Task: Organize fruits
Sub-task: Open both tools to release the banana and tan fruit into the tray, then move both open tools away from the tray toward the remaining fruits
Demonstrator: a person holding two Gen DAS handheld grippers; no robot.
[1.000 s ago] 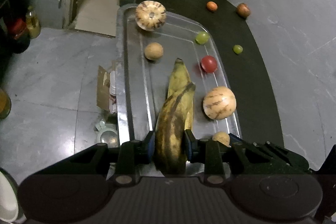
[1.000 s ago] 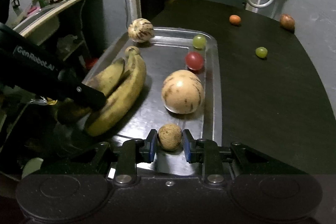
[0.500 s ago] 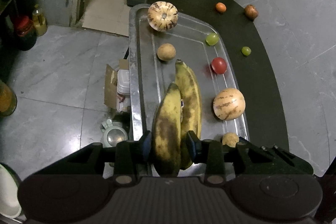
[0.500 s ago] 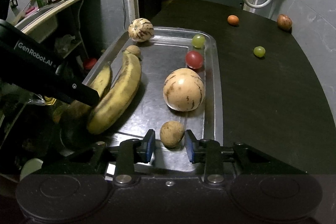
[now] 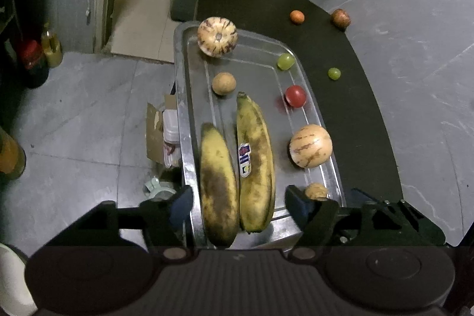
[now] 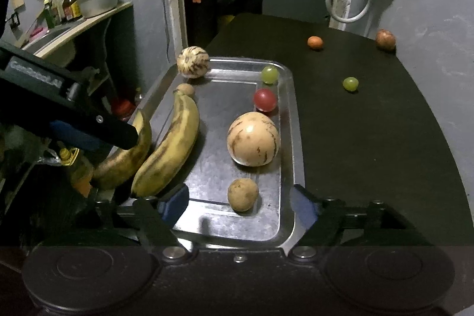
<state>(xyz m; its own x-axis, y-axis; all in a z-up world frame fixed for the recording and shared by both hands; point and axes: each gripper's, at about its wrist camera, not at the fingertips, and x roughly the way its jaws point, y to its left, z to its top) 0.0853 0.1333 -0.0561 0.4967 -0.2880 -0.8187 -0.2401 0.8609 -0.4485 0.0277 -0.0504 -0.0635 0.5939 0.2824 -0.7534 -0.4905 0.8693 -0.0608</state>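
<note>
Item: metal tray (image 5: 326, 120) on dark table (image 5: 364, 120).

Writing: we read a blue-and-white sticker (image 5: 244, 156) on the right banana of the pair of bananas (image 5: 237, 168); its text is illegible. The lettering on the left tool's body in the right wrist view is blurred.

Left tool (image 5: 238, 205): released, jaws just opened, straddling the bananas' near ends without touching.

Right tool (image 6: 240, 205): released, jaws just opened; small brown round fruit (image 6: 243, 194) lies free between them in the tray's near end.

We also list two striped melons, a red tomato (image 6: 265, 99) and a green grape (image 6: 269, 74) in the tray.

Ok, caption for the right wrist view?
Right claw open around a small brown fruit on the metal tray, bananas alongside.
</note>
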